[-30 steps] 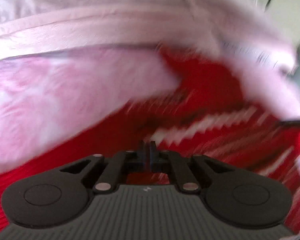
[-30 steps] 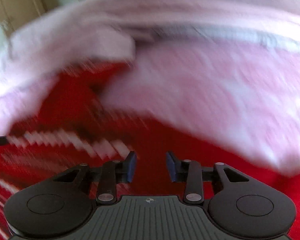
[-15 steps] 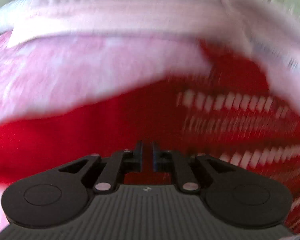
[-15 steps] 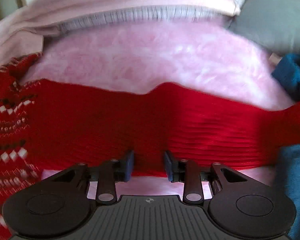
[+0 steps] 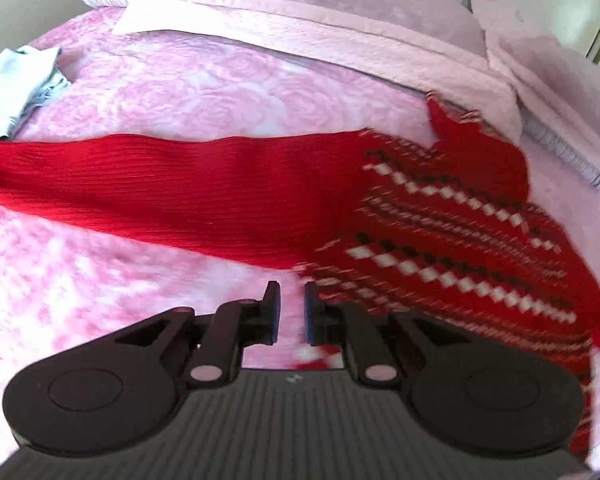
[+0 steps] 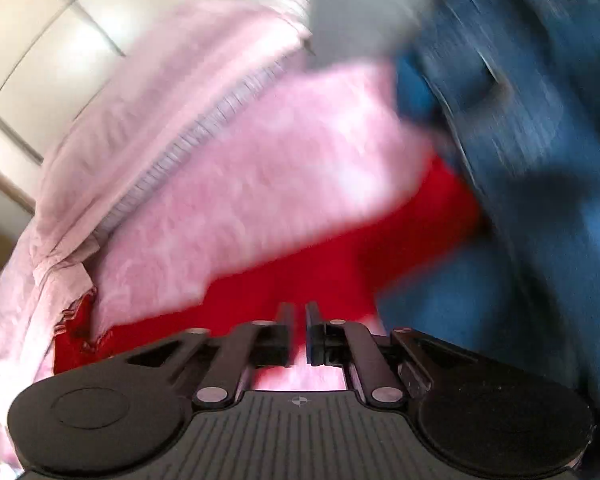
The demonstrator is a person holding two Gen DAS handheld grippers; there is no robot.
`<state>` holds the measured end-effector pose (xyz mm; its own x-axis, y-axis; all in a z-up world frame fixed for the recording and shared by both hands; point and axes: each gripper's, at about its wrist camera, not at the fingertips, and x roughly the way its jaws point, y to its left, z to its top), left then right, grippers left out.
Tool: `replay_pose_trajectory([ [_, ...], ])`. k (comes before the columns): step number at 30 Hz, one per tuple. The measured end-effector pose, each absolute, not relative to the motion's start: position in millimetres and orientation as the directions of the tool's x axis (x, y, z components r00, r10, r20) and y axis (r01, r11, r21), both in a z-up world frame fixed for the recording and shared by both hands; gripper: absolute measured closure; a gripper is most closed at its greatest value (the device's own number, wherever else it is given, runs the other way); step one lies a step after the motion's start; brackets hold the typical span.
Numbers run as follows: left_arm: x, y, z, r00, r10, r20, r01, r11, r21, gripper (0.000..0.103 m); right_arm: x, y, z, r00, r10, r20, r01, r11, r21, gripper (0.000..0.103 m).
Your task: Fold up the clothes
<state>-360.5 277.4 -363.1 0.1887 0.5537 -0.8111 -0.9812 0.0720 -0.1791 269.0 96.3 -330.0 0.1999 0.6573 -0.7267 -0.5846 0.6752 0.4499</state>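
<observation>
A red knit sweater (image 5: 440, 240) with white and black diamond bands lies on the pink bedspread (image 5: 180, 80). Its plain red sleeve (image 5: 160, 184) stretches out to the left. My left gripper (image 5: 288, 292) hovers over the bedspread just short of where sleeve and body meet. Its jaws stand a narrow gap apart with nothing between them. The right wrist view is blurred. There my right gripper (image 6: 296, 308) hangs over the sleeve end (image 6: 320, 264), jaws closing to almost touching, and no cloth shows between them.
Blue jeans (image 6: 540, 140) lie heaped right of the sleeve end, with a grey cushion (image 6: 352, 12) behind. A pale pink folded quilt (image 5: 340, 32) runs along the back. A grey-white cloth (image 5: 16, 92) lies at the far left. White cupboard doors (image 6: 60, 40) stand beyond.
Both grippers have drawn back and up from the sweater. The left jaws parted slightly. The right gripper swung right along the sleeve toward the jeans, and its jaws went from open to shut.
</observation>
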Motion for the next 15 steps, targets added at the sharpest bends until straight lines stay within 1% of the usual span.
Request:
replay_pose_trajectory([
  [2, -348.6, 281.0, -360.5, 0.209, 0.555, -0.805, -0.977, 0.076, -0.201, 0.095, 290.7, 103.0, -341.0, 0.253, 0.582, -0.773, -0.522, 0.755, 0.397, 0.096],
  [3, -341.4, 284.3, -358.3, 0.216, 0.556, -0.803, -0.975, 0.087, -0.203, 0.095, 305.5, 97.5, -351.7, 0.266, 0.535, -0.802, -0.45, 0.804, 0.387, 0.088],
  [4, -335.0, 287.0, -355.7, 0.223, 0.556, -0.801, -0.974, 0.101, -0.201, 0.095, 319.7, 87.5, -362.9, 0.278, 0.479, -0.832, -0.348, 0.858, 0.378, 0.085],
  [6, -325.7, 290.5, -351.0, 0.232, 0.561, -0.794, -0.973, 0.131, -0.192, 0.094, 333.2, 62.9, -370.5, 0.298, 0.465, -0.834, -0.236, 0.882, 0.407, 0.084],
  [11, -316.8, 297.2, -350.3, 0.213, 0.556, -0.803, -0.977, 0.128, -0.171, 0.094, 344.7, 54.0, -378.3, 0.318, 0.424, -0.848, -0.242, 0.901, 0.36, 0.084],
  [13, -315.7, 297.8, -352.1, 0.211, 0.551, -0.808, -0.978, 0.116, -0.176, 0.094, 349.5, 55.2, -387.9, 0.32, 0.413, -0.852, -0.223, 0.907, 0.356, 0.081],
  [14, -315.0, 297.5, -352.7, 0.211, 0.549, -0.809, -0.977, 0.116, -0.177, 0.094, 355.0, 55.3, -389.2, 0.315, 0.425, -0.849, -0.214, 0.903, 0.373, 0.075],
  [15, -314.2, 296.4, -352.8, 0.213, 0.546, -0.81, -0.977, 0.118, -0.177, 0.094, 355.8, 54.1, -389.5, 0.313, 0.442, -0.841, -0.211, 0.896, 0.392, 0.066],
])
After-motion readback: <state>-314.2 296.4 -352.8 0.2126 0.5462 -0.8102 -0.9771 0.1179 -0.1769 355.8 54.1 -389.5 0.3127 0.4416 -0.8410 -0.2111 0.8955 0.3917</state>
